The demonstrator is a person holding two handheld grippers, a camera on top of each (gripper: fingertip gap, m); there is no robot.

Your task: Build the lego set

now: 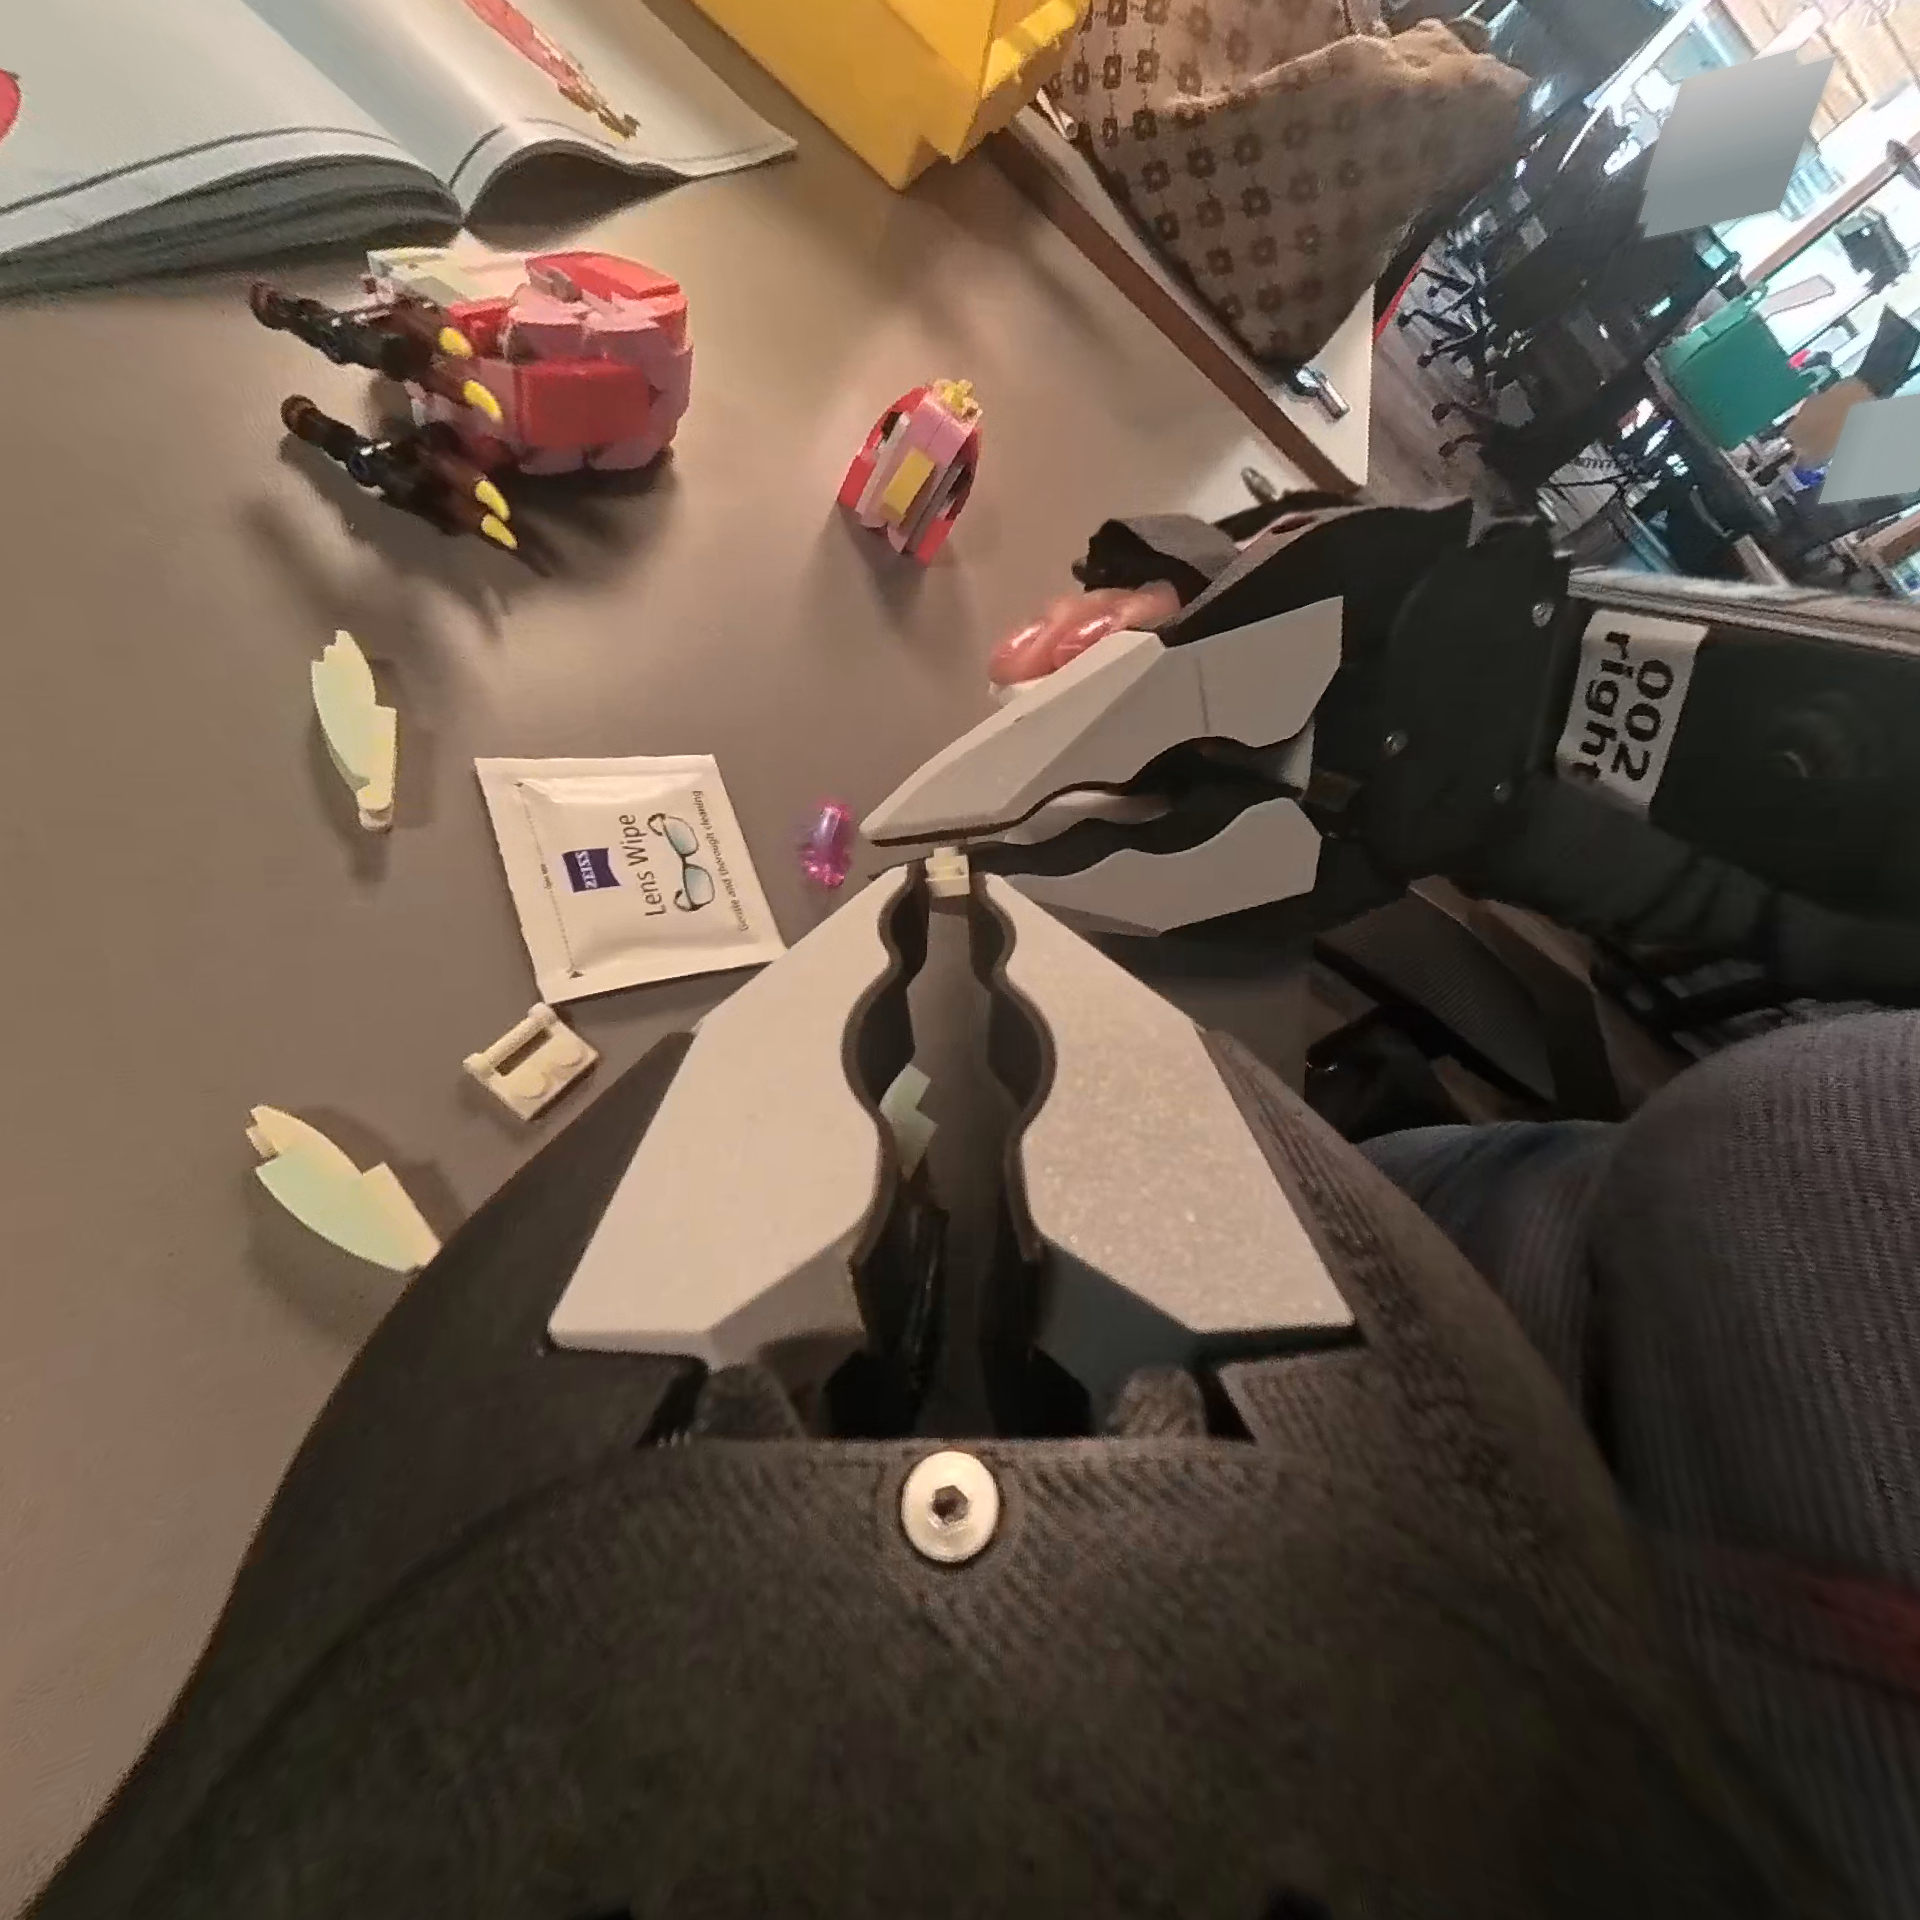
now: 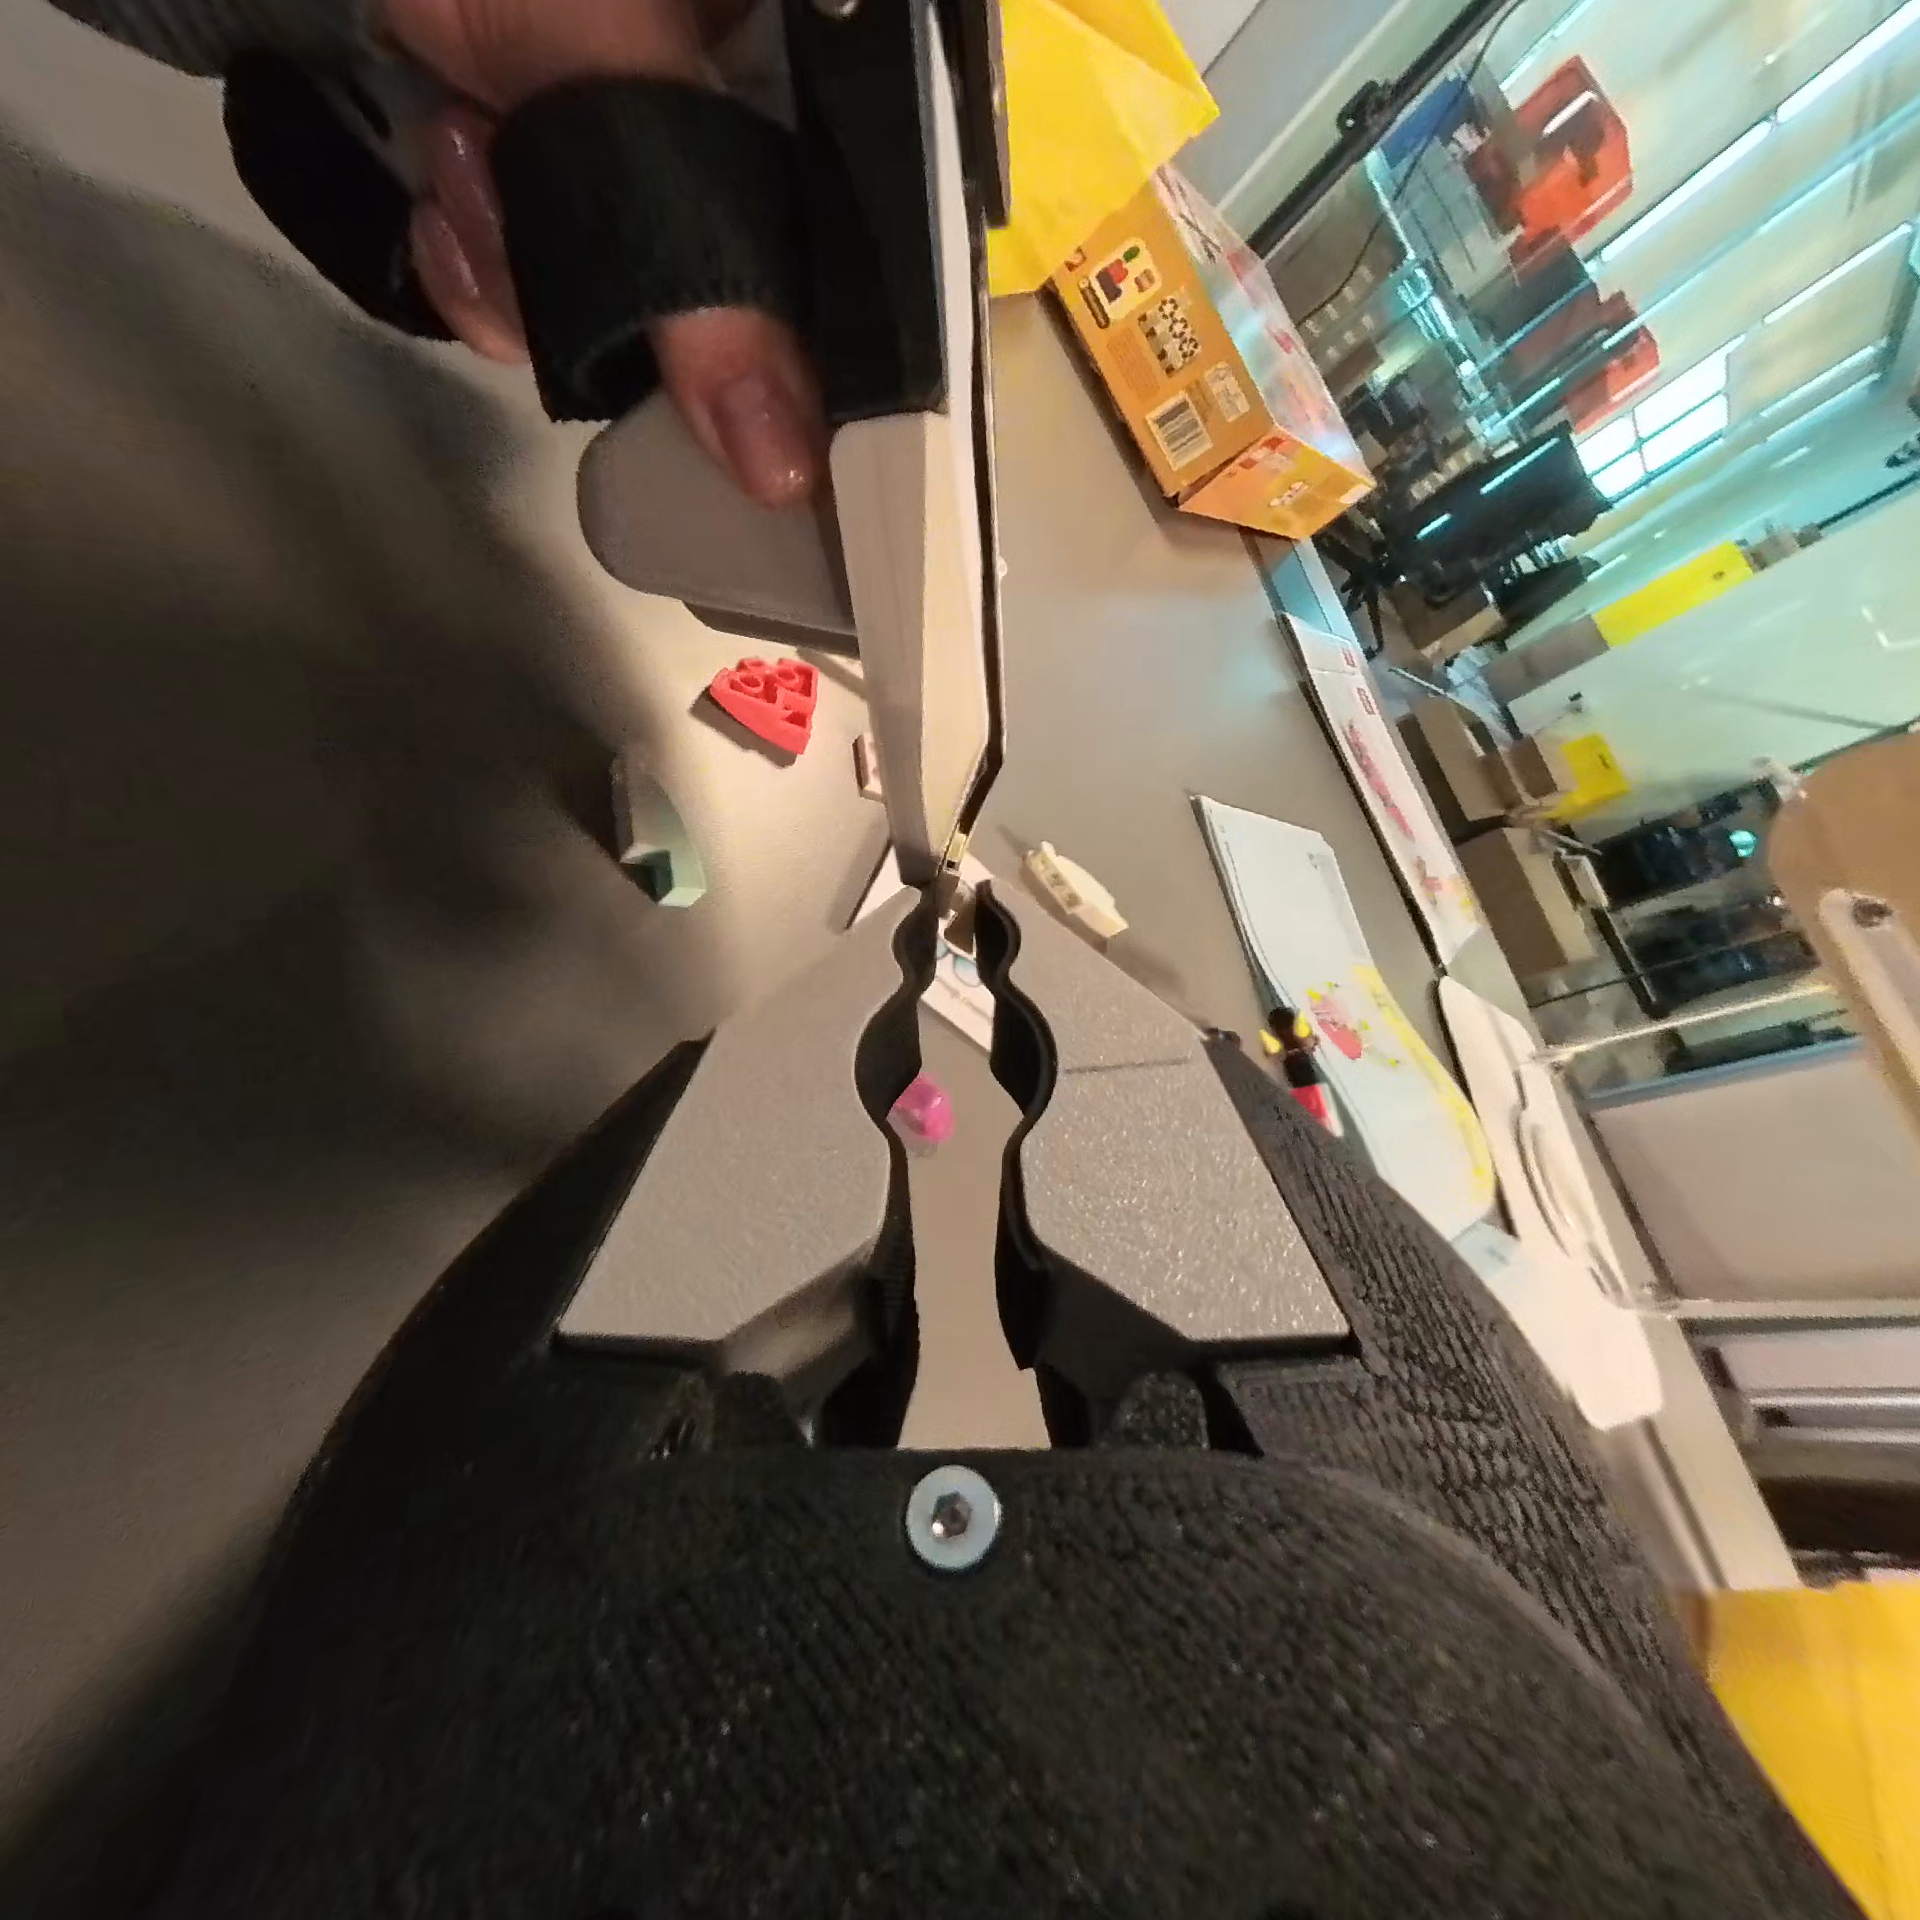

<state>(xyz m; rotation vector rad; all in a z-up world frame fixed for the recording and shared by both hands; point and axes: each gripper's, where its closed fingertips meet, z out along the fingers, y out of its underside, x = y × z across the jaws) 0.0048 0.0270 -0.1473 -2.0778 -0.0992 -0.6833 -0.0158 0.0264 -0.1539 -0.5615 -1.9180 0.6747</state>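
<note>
1. Left gripper point(image 1: 948, 878): jaws nearly closed, pads pinching a small cream brick point(image 1: 948, 871) at the tips, above the grey table point(image 1: 156, 727).
2. Right gripper point(image 1: 883, 831): comes in from the right, jaws nearly closed, tips gripping the same brick's far end.
3. Just left of the tips: a pink translucent piece point(image 1: 826, 842) and a white sachet point(image 1: 623, 873).
4. Far left: a red-and-pink brick model point(image 1: 551, 364); cream leaf-shaped pieces point(image 1: 353, 727) lie nearer.

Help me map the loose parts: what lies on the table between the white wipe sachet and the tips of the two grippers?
A small translucent pink piece lies there, right of the white wipe sachet, left of the cream brick where both grippers' tips meet. Left wrist view shows it.
</note>
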